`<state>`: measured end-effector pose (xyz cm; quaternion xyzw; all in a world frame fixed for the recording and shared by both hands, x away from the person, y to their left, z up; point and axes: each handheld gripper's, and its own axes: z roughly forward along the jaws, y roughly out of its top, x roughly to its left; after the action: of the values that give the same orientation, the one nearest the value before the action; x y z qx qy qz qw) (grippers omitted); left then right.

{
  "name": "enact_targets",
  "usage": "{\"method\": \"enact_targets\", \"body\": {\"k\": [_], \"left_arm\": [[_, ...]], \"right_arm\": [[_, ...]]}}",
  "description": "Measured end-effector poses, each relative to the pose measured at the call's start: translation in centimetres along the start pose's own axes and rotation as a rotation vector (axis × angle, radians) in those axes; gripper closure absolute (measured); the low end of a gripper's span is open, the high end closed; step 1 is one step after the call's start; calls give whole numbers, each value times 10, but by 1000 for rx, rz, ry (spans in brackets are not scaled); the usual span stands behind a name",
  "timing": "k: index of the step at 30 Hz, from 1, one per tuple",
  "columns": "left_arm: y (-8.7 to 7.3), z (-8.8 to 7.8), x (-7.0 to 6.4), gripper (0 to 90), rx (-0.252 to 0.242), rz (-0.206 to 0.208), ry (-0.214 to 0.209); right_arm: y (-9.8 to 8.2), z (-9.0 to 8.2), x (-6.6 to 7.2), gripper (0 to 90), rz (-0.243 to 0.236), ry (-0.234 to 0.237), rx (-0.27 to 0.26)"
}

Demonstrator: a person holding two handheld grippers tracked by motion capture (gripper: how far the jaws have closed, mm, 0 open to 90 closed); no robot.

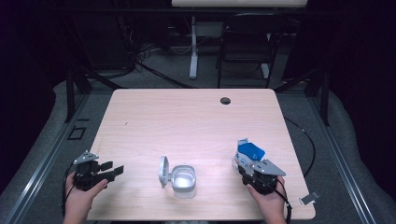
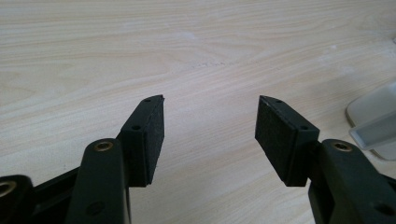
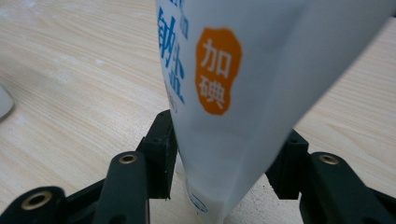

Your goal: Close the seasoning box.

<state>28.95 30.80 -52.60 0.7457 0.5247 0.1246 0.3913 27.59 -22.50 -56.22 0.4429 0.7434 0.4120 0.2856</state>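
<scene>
Right gripper (image 3: 224,182) has its jaws spread around the white salt pouch (image 3: 243,84), which stands right of the open plastic container (image 1: 183,179). Left gripper (image 2: 210,135) gapes wide, holding nothing, left of that container.

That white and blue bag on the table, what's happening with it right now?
A person holds tongs in each hand at a wooden table. The white and blue bag stands between the jaws of the right tongs; they look spread around it, though whether the pads still touch it is hard to tell. The left tongs rest open over bare wood. A small clear container sits between them with its lid flipped open.
</scene>
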Motion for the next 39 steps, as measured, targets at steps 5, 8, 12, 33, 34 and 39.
{"method": "enact_targets", "body": {"k": [5, 8, 12, 33, 34, 39], "left_arm": [[1, -1, 0, 430, 4, -1, -5], [1, -1, 0, 430, 0, -2, -6], [2, -2, 0, 430, 7, 1, -8], [18, -2, -24, 499, -39, 71, -52], [18, -2, -26, 514, -47, 72, -56], [21, -4, -33, 563, -50, 98, -72]], "right_arm": [[0, 0, 2, 470, -4, -1, -1], [-1, -1, 3, 464, -3, 2, -1], [0, -2, 3, 456, -5, 5, 0], [-4, -16, 1, 449, 5, 1, -21], [-4, -16, 1, 449, 4, -1, -26], [-3, -18, 1, 449, 4, -6, -25]]}}
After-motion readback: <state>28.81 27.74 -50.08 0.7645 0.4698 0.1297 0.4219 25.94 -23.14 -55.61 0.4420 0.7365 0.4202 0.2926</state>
